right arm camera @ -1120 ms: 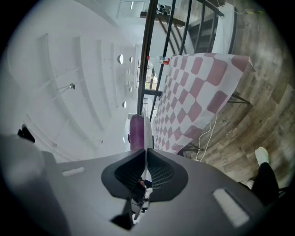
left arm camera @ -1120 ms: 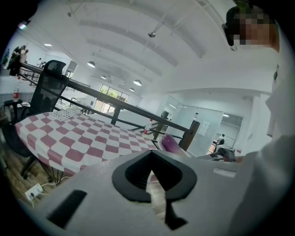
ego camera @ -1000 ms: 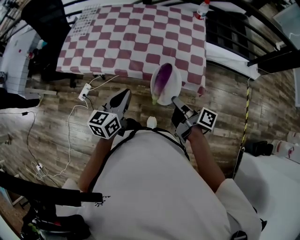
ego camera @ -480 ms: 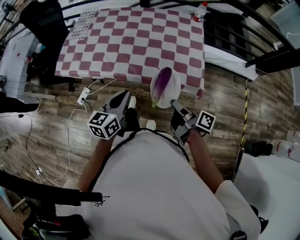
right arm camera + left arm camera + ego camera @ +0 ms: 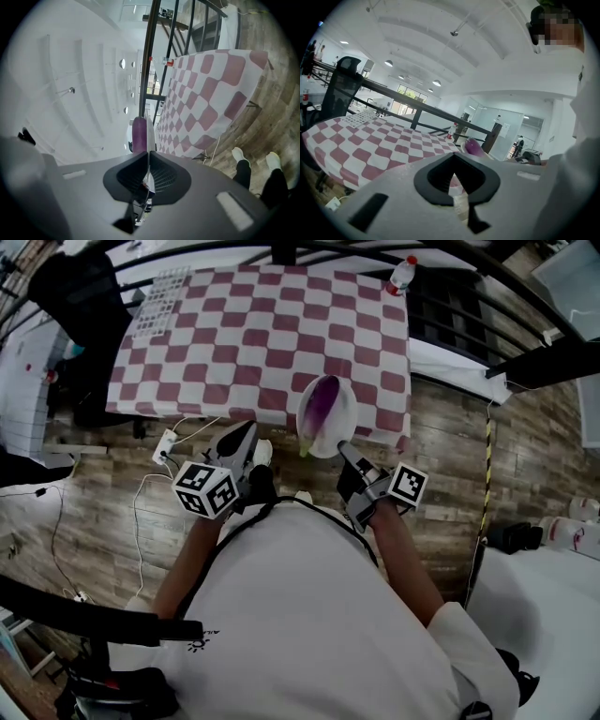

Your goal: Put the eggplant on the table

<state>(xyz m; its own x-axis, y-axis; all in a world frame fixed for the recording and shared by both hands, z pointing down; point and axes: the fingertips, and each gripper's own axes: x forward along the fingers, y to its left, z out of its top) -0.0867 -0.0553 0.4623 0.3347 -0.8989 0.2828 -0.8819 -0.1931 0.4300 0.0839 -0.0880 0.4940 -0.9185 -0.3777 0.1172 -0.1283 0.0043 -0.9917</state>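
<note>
While right tongs (image 5: pixel 343 446) pinch white plate (image 5: pixel 345 412), eggplant (image 5: pixel 323 401) lies in it; left tongs (image 5: pixel 246 430) pressed together, empty.

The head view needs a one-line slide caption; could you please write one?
Right gripper holds a round white plate bearing a purple eggplant at the near edge of the red checked table.

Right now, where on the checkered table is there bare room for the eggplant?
Nearly the whole checkered cloth is bare, including the near edge by the plate. Only far corners are taken: a printed sheet left, a bottle right.
</note>
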